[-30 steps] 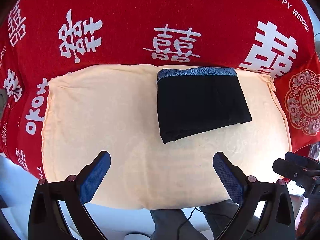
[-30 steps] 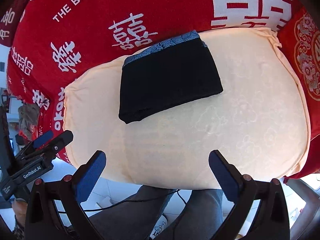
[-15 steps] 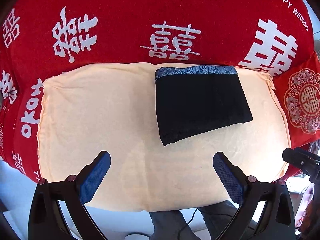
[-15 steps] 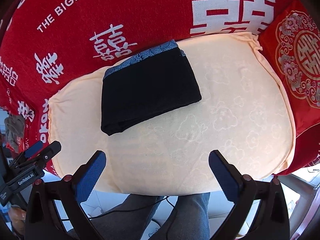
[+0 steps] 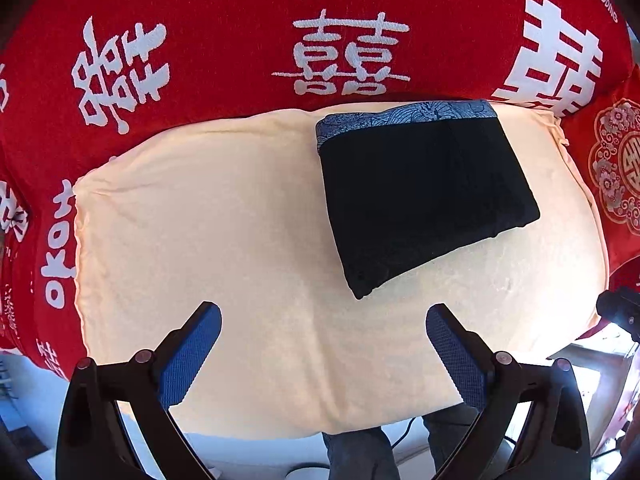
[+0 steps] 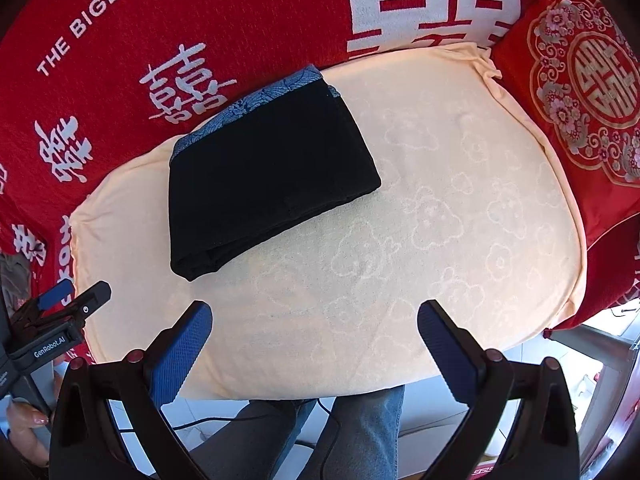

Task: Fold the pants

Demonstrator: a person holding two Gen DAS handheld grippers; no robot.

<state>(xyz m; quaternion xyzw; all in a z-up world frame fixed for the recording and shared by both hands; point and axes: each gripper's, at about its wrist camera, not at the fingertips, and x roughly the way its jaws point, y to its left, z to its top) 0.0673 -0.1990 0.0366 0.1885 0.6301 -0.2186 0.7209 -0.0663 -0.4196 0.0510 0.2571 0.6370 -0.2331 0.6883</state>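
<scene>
black folded pants (image 5: 424, 196) lie untouched on the cream blanket (image 5: 224, 240); both grippers, left gripper (image 5: 324, 348) and right gripper (image 6: 316, 344), have drawn back with fingers released, so folding seems finished.

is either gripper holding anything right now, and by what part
Nothing is held. The left gripper and right gripper are both open, apart from the folded black pants lying on the cream towel.

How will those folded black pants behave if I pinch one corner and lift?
The black pants look like soft fabric in stacked layers, so they would probably droop and unfold. They likely weigh little. Pushed over the cream towel, they would probably drag and bunch rather than glide.
</scene>
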